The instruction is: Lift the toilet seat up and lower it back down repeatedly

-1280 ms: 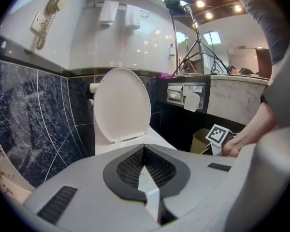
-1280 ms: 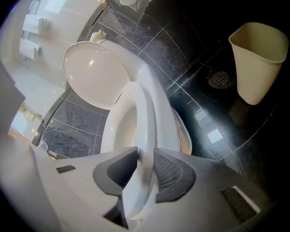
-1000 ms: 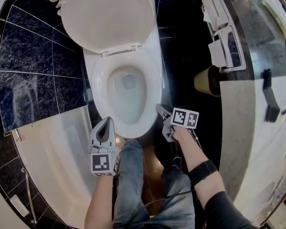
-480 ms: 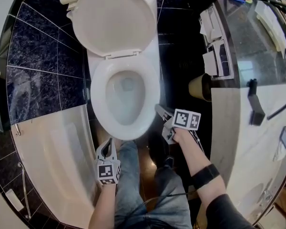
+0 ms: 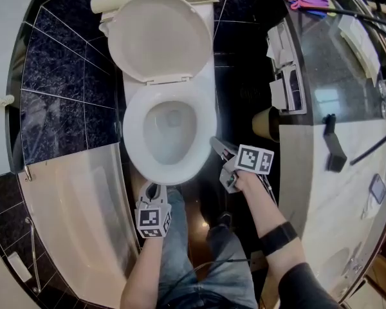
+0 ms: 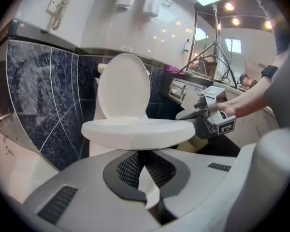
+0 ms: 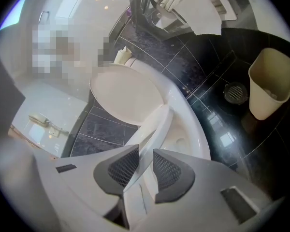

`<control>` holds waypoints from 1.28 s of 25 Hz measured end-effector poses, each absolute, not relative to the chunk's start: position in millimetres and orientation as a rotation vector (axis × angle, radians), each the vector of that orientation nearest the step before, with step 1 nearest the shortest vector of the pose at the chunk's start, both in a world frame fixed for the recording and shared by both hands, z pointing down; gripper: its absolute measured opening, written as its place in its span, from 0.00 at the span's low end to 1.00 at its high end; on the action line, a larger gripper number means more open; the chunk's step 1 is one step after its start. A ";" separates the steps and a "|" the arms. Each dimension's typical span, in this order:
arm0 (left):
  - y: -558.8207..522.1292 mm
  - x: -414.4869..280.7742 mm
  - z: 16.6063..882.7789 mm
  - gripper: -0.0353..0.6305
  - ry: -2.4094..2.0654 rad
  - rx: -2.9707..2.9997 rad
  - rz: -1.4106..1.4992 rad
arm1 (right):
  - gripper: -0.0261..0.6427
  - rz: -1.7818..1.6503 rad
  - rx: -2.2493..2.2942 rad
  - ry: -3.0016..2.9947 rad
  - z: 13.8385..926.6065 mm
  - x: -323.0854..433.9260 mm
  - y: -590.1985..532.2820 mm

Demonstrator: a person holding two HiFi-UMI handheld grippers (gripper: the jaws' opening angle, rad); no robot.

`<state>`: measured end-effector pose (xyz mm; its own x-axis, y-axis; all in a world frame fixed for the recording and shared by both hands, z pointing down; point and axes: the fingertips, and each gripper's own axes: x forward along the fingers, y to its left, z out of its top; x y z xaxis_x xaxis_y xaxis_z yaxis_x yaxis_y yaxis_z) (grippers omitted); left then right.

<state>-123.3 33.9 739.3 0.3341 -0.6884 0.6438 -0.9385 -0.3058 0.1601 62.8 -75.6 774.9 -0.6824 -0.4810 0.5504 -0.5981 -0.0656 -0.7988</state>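
Note:
The white toilet has its lid (image 5: 159, 36) upright against the tank. My right gripper (image 5: 213, 141) is shut on the right front rim of the toilet seat (image 5: 131, 125). In the right gripper view the seat's edge (image 7: 157, 124) runs between the mesh pads (image 7: 123, 166) of the gripper (image 7: 146, 153), whose jaws have just eased open a little. The left gripper view shows the seat (image 6: 135, 132) as a level white slab, held at its right side by the right gripper (image 6: 182, 115). My left gripper (image 5: 153, 187) hangs shut and empty before the bowl's front.
A beige waste bin (image 5: 270, 122) stands on the dark floor to the right of the toilet. A white bathtub (image 5: 83, 211) fills the left. A counter (image 5: 347, 76) with paper holders (image 5: 286, 82) runs along the right. The person's legs (image 5: 180, 250) are below.
The left gripper has drawn back from beside the bowl to just in front of it. The right gripper keeps its hold at the seat's right rim. The whole view has shifted.

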 end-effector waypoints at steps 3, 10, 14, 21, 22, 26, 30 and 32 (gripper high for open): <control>19.1 -121.7 720.4 0.05 -1.435 2.096 0.608 | 0.19 1.858 1.215 -2.101 761.0 63.6 -83.9; -18.3 -126.4 685.1 0.05 -1.453 2.081 0.543 | 0.21 1.794 1.266 -2.134 730.1 63.1 -106.7; -51.0 -127.2 657.0 0.05 -1.479 2.114 0.512 | 0.16 1.702 1.284 -2.191 696.1 66.9 -113.4; -128.1 -127.9 605.1 0.05 -1.481 2.265 0.543 | 0.04 1.513 1.404 -2.264 634.8 75.7 -125.9; -138.8 -128.3 599.6 0.05 -1.483 2.269 0.537 | 0.04 1.472 1.406 -2.281 626.2 73.5 -128.6; -180.4 -130.8 581.4 0.05 -1.515 2.282 0.499 | 0.04 1.316 1.389 -2.345 593.9 63.8 -139.0; -216.4 -129.9 570.8 0.05 -1.534 2.307 0.475 | 0.04 1.212 1.403 -2.370 578.9 63.3 -150.4; -232.4 -130.3 567.0 0.05 -1.539 2.328 0.469 | 0.04 1.186 1.404 -2.375 577.5 61.2 -154.3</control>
